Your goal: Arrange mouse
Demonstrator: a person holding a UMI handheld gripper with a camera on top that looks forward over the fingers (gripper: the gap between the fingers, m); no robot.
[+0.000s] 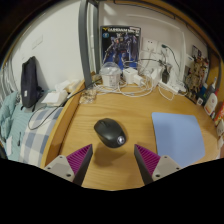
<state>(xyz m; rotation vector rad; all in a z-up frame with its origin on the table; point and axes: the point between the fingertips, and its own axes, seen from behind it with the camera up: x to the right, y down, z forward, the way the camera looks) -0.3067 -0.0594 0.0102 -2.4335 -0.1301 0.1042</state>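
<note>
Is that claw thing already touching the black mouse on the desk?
Apart. The gripper view shows bare wood of the desk between the mouse and both pink-padded fingers of the open claw, which sits just short of it.

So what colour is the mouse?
Black. The mouse sits on the desk, just ahead of the open gripper, in gripper view.
</note>
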